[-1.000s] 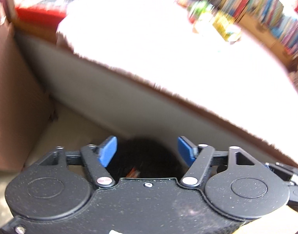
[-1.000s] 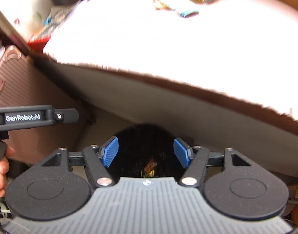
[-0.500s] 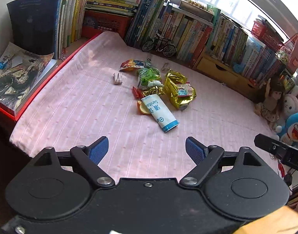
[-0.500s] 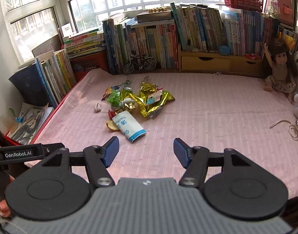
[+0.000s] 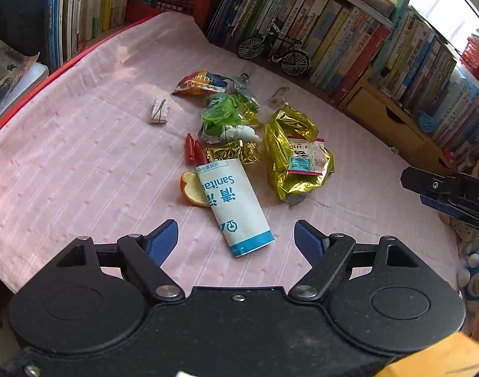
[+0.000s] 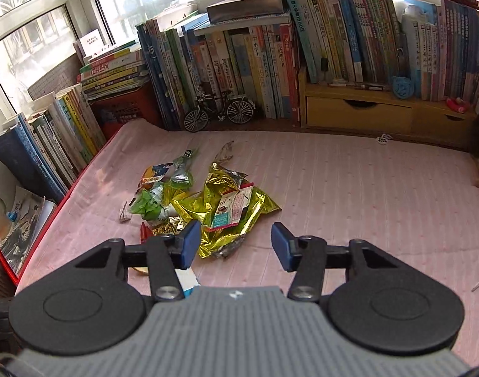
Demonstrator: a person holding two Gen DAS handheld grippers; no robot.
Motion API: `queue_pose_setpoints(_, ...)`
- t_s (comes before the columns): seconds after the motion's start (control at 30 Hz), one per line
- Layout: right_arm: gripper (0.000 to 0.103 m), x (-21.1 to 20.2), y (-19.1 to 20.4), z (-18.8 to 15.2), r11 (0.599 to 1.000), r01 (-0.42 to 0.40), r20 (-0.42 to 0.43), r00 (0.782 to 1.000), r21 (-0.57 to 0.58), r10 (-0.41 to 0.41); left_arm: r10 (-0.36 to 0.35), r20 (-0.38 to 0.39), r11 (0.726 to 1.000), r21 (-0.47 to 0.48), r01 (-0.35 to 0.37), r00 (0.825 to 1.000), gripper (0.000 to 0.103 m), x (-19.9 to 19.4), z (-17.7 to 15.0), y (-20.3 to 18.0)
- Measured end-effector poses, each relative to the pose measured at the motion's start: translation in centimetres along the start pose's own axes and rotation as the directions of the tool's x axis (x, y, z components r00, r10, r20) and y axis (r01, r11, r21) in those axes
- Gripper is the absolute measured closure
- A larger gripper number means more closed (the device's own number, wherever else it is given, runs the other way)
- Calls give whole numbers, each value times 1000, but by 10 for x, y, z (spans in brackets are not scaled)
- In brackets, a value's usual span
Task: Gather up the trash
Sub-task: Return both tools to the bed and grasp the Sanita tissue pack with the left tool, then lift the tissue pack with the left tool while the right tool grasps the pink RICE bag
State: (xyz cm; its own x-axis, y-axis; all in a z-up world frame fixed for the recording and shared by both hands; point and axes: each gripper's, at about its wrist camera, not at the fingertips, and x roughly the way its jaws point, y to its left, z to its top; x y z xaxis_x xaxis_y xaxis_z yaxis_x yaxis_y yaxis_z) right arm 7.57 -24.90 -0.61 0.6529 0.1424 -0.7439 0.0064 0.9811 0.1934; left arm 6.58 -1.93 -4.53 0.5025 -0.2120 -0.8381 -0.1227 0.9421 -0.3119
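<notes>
Nearest, left claw [image 5: 236,238] closing but apart, empty, above the white sanitizer pack [image 5: 234,202] on the pink bed [image 5: 82,169]; right claw [image 6: 236,246] closing too, gripping nothing. Just beyond — orange peel [image 5: 191,188], gold wrapper [image 6: 227,210], green wrapper [image 5: 219,113], clustered mid-bed. Farthest, toy bicycle [image 6: 219,110] before books [image 6: 255,59].

A home bedroom: pink bedsheet [image 6: 349,188], crowded books [image 6: 255,56], windows [image 6: 35,31].

The right gripper [image 6: 234,245], jaws closing on nothing, hangs above gold wrappers [image 6: 227,207] on the pink cloth [image 6: 349,194].
</notes>
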Motion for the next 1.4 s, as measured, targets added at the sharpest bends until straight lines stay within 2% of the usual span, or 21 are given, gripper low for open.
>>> queue_pose_setpoints(0.1, 41, 30, -13, 13, 999, -31, -46, 999, -29, 30, 23, -31, 999, -43, -24, 999, 27, 35, 4, -12)
queue_pose_setpoints(0.27, 41, 70, -34, 29, 997, -78, -108, 991, -27, 75, 104, -55, 991, -76, -108, 993, 28, 91, 11, -32)
queue_pose_setpoints(0.37, 41, 93, -39, 35, 994, -102, -141, 985, -34, 96, 191, -58, 976, -94, -196, 980, 29, 118, 15, -37)
queue_pose_setpoints(0.47, 41, 115, -36, 39, 990, -130, -176, 977, -50, 119, 227, -67, 964, -130, -234, 972, 30, 133, 17, -36)
queue_pose_setpoints(0.63, 41, 146, -22, 42, 981, -170, -222, 964, -91, 146, 266, -36, 957, -112, -268, 963, 31, 140, 17, -43)
queue_pose_setpoints(0.7, 41, 159, -16, 41, 977, -181, -243, 958, -110, 150, 281, -25, 954, -106, -282, 959, 39, 138, 17, -44)
queue_pose_setpoints(0.73, 41, 166, -13, 41, 975, -186, -255, 955, -118, 151, 290, -20, 951, -105, -290, 957, 46, 137, 16, -44)
queue_pose_setpoints(0.83, 41, 183, -9, 39, 975, -188, -282, 948, -121, 148, 292, -16, 950, -107, -292, 956, 54, 132, 15, -40)
queue_pose_setpoints(0.93, 39, 194, -6, 36, 974, -186, -274, 951, -128, 146, 291, -7, 953, -83, -291, 957, 62, 127, 13, -39)
queue_pose_setpoints(1.17, 38, 205, -1, 36, 970, -192, -240, 959, -148, 153, 267, 22, 961, -88, -264, 964, 69, 112, 14, -39)
queue_pose_setpoints(1.23, 50, 204, -2, 36, 970, -197, -232, 959, -139, 161, 266, 39, 962, -81, -262, 963, 69, 106, 15, -41)
queue_pose_setpoints(1.4, 58, 199, -3, 36, 973, -189, -222, 962, -133, 156, 271, 72, 961, -77, -266, 960, 69, 92, 17, -45)
